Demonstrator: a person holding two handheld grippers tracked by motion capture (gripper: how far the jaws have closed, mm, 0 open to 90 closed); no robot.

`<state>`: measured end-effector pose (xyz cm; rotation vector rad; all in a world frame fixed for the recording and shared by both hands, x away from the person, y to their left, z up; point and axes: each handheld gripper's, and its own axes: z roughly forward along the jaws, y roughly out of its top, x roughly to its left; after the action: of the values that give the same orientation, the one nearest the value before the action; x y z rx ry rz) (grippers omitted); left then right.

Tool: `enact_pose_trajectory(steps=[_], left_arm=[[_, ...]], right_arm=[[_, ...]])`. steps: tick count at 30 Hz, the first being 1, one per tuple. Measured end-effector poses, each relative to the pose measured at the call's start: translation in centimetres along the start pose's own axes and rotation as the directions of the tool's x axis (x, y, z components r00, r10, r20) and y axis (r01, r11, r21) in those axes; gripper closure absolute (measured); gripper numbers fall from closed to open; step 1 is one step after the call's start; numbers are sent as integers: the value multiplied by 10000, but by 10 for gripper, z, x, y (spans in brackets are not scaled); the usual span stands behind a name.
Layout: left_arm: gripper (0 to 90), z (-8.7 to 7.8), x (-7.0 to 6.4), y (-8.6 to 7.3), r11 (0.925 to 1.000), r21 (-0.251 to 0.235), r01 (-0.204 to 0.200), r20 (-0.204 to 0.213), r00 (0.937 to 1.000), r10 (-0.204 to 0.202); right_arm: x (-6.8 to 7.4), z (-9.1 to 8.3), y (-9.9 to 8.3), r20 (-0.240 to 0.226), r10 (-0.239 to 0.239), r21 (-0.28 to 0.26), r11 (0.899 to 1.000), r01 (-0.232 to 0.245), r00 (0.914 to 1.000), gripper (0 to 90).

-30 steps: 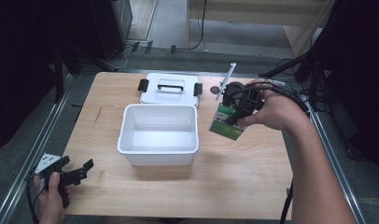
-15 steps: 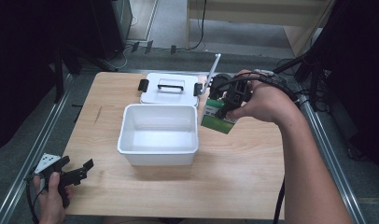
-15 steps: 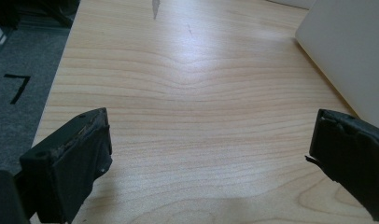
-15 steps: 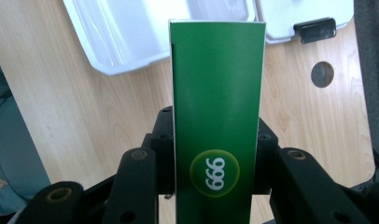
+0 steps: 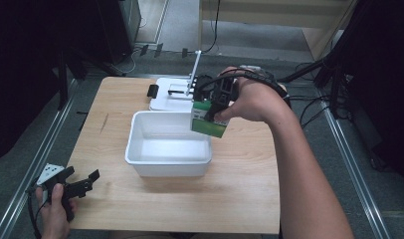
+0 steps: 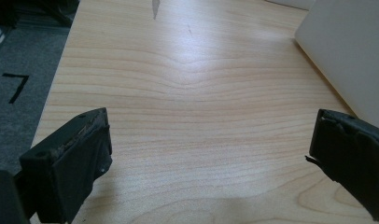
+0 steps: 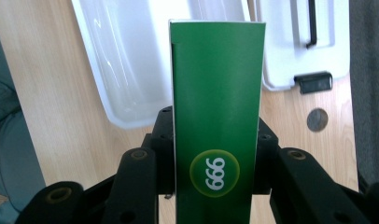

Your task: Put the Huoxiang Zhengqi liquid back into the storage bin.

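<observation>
The right gripper (image 5: 213, 110) is clamped on a green cardboard carton (image 5: 207, 118), held tilted in the air over the right rim of the white plastic bin (image 5: 168, 160); placing it inside looks to be what remains. The bin is smooth, glossy and rectangular, its latched lid (image 5: 173, 92) lying behind. The left gripper (image 5: 80, 183) rests spread wide, empty, over the grained wooden table (image 5: 245, 184).

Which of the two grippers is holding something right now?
The right gripper, above the white bin's far right corner: its jaws clamp the green box. The left gripper, at the table's near left corner, is open.
</observation>
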<state>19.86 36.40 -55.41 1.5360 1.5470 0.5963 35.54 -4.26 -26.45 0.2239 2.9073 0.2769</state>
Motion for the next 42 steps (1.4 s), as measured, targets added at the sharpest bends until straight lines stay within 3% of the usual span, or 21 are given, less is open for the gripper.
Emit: enact_pose_trajectory(steps=[4,5,8,13,39,42], left_arm=[[0,0,0,0,10000,-11,3,9,10000,-3],[0,0,0,0,10000,-13,1,9,10000,-1],[0,0,0,0,10000,-23,2,-7,10000,-2],[0,0,0,0,10000,-18,6,-4,10000,-6],[0,0,0,0,10000,11,0,23,10000,0],[0,0,0,0,10000,14,3,27,10000,-3]], right_arm=[[2,4,12,-65,-183,-3,9998,183,9998,644],[2,8,17,-108,-449,-29,9990,449,9989,645],[4,11,21,-182,-494,-19,9988,493,9986,644],[4,20,28,-172,-1060,-168,9943,1057,9942,643],[0,68,24,-523,-1373,-150,9905,1367,9891,641],[2,77,24,-571,-1333,74,9910,1339,9894,641]])
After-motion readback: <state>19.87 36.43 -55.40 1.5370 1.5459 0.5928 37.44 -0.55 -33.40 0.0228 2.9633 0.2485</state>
